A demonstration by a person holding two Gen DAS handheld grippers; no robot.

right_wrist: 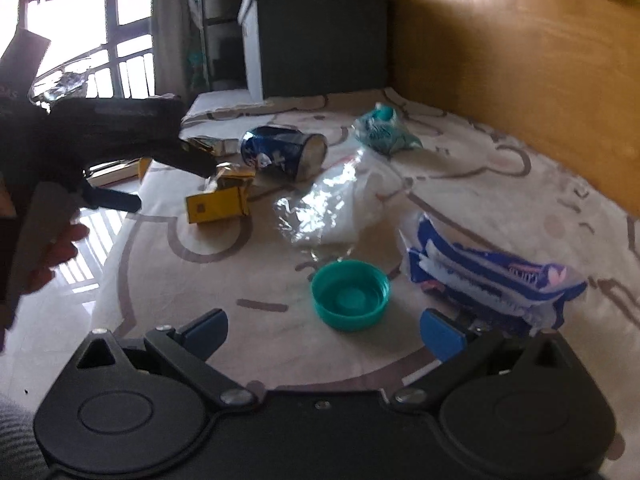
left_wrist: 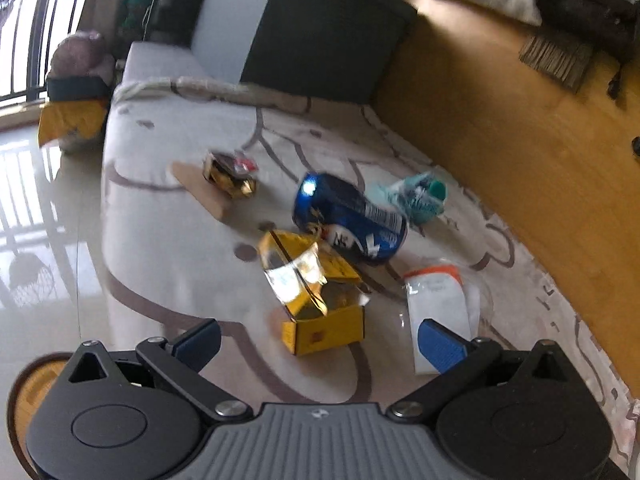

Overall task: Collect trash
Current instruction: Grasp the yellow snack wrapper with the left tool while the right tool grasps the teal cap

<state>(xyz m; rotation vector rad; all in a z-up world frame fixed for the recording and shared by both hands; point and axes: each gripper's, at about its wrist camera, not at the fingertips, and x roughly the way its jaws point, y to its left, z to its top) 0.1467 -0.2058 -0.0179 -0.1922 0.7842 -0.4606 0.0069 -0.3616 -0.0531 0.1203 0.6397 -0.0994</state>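
Left hand-held gripper [left_wrist: 320, 340] spread above yellow box [left_wrist: 320, 320], blue can [left_wrist: 352, 220] behind

Blue can [left_wrist: 349, 220] sideways beside torn yellow box [left_wrist: 316, 300]

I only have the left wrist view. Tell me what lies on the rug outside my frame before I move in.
Observer: A teal cap lies open side up, just ahead of the right gripper.
Operator: Report anything beside it.
Observer: A blue and white wrapper lies to its right, near the right gripper's right finger.
Operator: Give me the right gripper's state.
Observer: Open, holding nothing.
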